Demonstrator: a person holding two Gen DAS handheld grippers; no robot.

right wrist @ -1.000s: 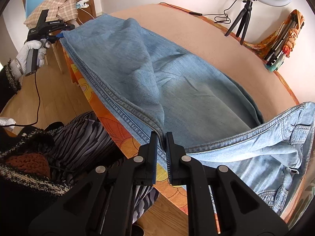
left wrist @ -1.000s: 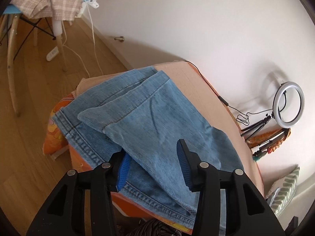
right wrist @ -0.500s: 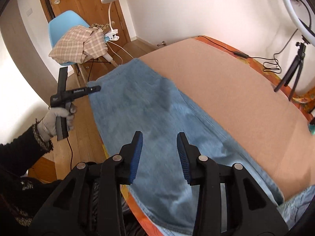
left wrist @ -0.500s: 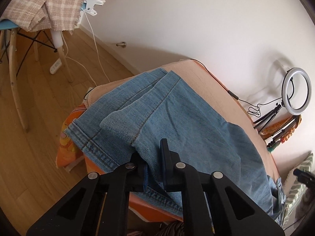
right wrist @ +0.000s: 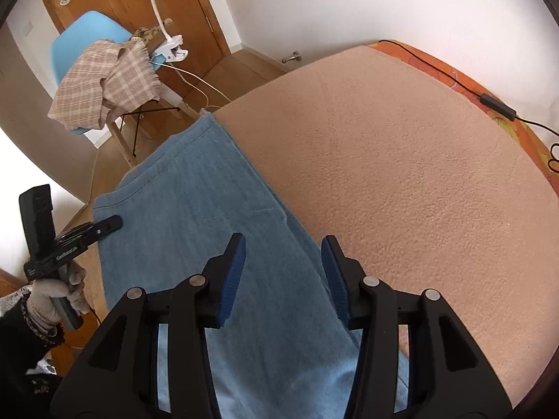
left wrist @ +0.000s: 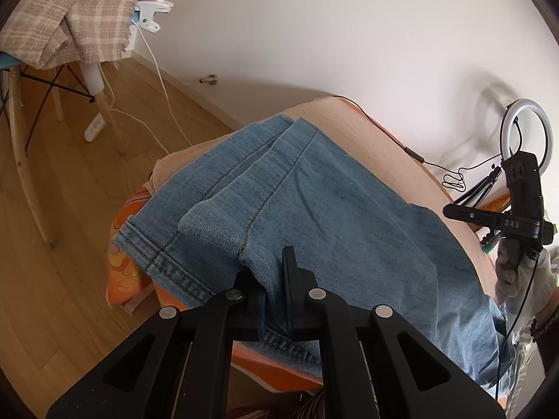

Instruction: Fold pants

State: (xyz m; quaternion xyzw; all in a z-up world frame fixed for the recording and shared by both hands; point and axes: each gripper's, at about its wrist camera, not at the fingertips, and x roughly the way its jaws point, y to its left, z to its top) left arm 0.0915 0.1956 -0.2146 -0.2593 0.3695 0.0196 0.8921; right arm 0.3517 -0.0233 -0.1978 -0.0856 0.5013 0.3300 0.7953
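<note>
Now the left gripper [left wrist: 276, 300] stays pinched on the near hem of the jeans [left wrist: 314, 223], as half a second ago, while the right gripper [right wrist: 283, 276], which clamped the waist edge a second back, hangs with jaws spread wide above the denim, gripping nothing. Lettering on the right tool reads "DAS" in the left view; the left tool's label is too blurred to read. Both pant legs lie stacked along the near left edge of the peach blanket [right wrist: 401, 160] on the table, hems toward the blue chair [right wrist: 80, 35] with the plaid cloth [right wrist: 104, 80]. A ring light [left wrist: 525, 127] stands far right.
</note>
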